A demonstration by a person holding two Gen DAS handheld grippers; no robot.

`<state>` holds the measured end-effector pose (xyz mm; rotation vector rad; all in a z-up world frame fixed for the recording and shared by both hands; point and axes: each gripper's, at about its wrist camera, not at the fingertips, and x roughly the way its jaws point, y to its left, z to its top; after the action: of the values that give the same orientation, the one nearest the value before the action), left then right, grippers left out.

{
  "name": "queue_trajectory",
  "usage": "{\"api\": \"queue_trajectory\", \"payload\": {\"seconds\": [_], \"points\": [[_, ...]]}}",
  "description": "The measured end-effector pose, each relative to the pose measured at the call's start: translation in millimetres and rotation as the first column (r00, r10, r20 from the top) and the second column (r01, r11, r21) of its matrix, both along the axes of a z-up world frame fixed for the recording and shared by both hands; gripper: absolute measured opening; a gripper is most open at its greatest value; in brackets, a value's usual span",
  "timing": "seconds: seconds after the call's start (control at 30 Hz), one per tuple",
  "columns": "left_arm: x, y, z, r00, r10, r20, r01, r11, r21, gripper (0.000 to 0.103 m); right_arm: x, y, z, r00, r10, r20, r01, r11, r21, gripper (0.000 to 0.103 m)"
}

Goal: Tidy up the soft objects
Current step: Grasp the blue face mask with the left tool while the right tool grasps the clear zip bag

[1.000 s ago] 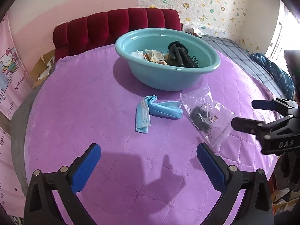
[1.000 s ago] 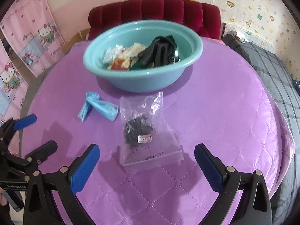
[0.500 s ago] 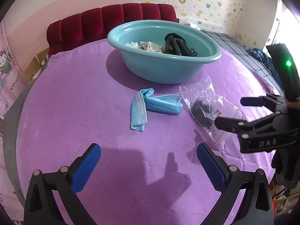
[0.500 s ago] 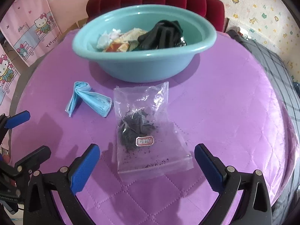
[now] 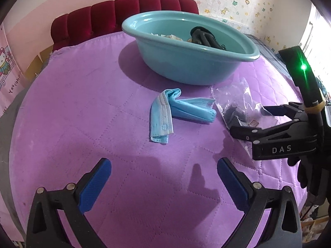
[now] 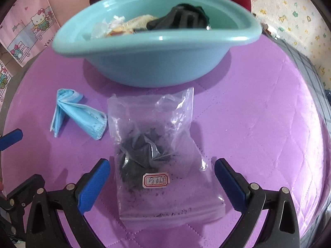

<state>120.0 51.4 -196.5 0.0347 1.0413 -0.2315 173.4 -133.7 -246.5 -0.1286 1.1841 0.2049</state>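
A clear plastic bag holding dark crumbled stuff and a small white label lies on the purple quilted cover. My right gripper stands open, its blue pads on either side of the bag's near half, low over it. In the left wrist view the same bag is partly hidden by the right gripper. A folded blue face mask lies left of the bag. My left gripper is open, hanging short of the mask with nothing between its pads. A teal basin behind holds a black glove and crumpled wrappers.
The round purple cover spreads wide to the left and front. A red tufted headboard stands behind the basin. Pink cartoon hangings are at the left, and a grey checked blanket borders the right edge.
My right gripper has moved forward and down onto the bag, which now fills the space between its pads. My left gripper has drawn closer to the mask. Both stay open.
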Motion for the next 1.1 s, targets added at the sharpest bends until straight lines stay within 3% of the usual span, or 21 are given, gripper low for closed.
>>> {"api": "queue_trajectory", "payload": {"seconds": [0.03, 0.1, 0.17, 0.27, 0.37, 0.67, 1.1], "points": [[1, -1, 0, 1.000, 0.001, 0.000, -0.001, 1.000, -0.003, 0.103, 0, 0, -3, 1.000, -0.002, -0.012, 0.002, 1.000, 0.002, 0.099], [3, -2, -1, 1.000, -0.005, 0.000, 0.005, 1.000, -0.009, 0.103, 0, 1, -1, 1.000, -0.003, 0.000, 0.003, 1.000, -0.002, 0.079], [8, -4, -4, 1.000, -0.004, -0.006, 0.003, 1.000, -0.016, 0.103, -4, -2, 3, 1.000, -0.004, 0.001, 0.004, 1.000, 0.022, 0.049], [15, -7, -5, 1.000, -0.004, -0.011, 0.003, 1.000, -0.029, 0.103, -10, -7, 10, 1.000, -0.017, -0.006, 0.017, 0.997, 0.071, 0.038], [21, -10, -6, 1.000, -0.010, -0.009, 0.010, 1.000, -0.025, 0.103, -15, -11, 12, 1.000, -0.026, -0.002, 0.026, 0.996, 0.080, 0.033], [45, -24, -2, 1.000, -0.006, 0.013, 0.006, 0.999, -0.036, 0.103, -28, -31, 26, 0.997, -0.076, 0.034, 0.072, 0.992, 0.100, 0.033], [73, -46, -20, 1.000, -0.019, -0.009, 0.019, 1.000, 0.000, 0.103, -36, -41, 30, 0.996, -0.078, 0.049, 0.072, 0.992, 0.108, 0.033]]}}
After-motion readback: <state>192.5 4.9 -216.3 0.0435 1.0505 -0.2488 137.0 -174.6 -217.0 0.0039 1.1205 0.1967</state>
